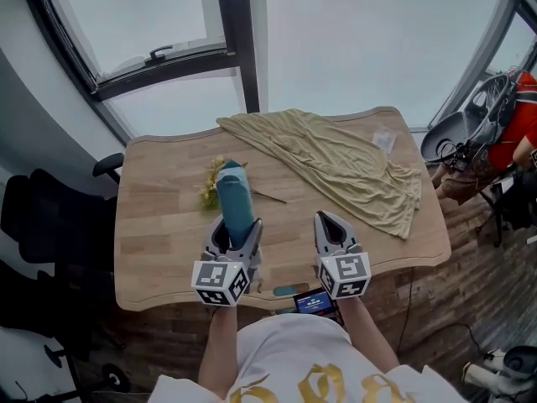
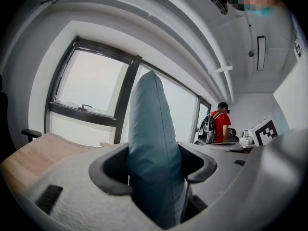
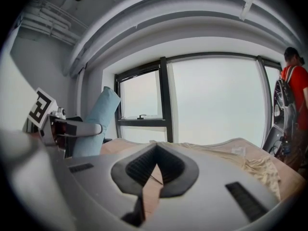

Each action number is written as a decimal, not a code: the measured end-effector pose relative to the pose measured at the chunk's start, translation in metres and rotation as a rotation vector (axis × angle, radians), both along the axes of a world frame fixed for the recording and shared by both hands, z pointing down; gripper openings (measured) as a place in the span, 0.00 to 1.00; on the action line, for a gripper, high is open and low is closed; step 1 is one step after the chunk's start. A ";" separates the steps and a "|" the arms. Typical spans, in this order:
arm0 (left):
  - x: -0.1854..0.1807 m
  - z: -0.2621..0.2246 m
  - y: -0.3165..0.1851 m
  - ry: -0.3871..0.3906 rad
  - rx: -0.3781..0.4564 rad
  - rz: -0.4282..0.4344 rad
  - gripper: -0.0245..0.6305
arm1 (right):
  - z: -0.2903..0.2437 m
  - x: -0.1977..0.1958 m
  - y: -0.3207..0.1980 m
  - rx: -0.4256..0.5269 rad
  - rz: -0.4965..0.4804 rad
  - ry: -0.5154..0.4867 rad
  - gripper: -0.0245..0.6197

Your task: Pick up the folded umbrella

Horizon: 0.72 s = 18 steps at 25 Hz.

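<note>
Umbrella (image 1: 233,193) held between left gripper (image 1: 237,235) jaws | long axis running out along them, apparently off table (image 1: 168,217) | right gripper (image 1: 329,223) jaws closed, empty

No word or number can be read in any view. In the head view's lower centre, the marker cubes on the left gripper (image 1: 237,229) and the right gripper (image 1: 326,218) bear only black-and-white square patterns. The gold print on the white shirt (image 1: 310,384) is cut off at the bottom edge, and the small screen (image 1: 314,302) is too small to read.
</note>
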<state>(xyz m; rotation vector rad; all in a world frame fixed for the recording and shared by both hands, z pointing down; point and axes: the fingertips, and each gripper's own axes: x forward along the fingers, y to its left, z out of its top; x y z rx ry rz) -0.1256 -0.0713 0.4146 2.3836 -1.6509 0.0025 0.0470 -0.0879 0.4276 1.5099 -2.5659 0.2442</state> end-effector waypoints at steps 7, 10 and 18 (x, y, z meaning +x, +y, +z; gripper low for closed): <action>0.003 0.000 0.005 0.006 -0.007 0.007 0.50 | 0.000 -0.003 0.009 0.006 -0.017 0.015 0.05; 0.005 0.001 0.005 0.004 -0.009 0.015 0.50 | 0.004 0.000 0.011 -0.006 -0.006 0.014 0.05; 0.009 0.007 0.001 -0.008 -0.029 0.038 0.50 | 0.012 0.004 0.008 -0.030 0.017 0.017 0.05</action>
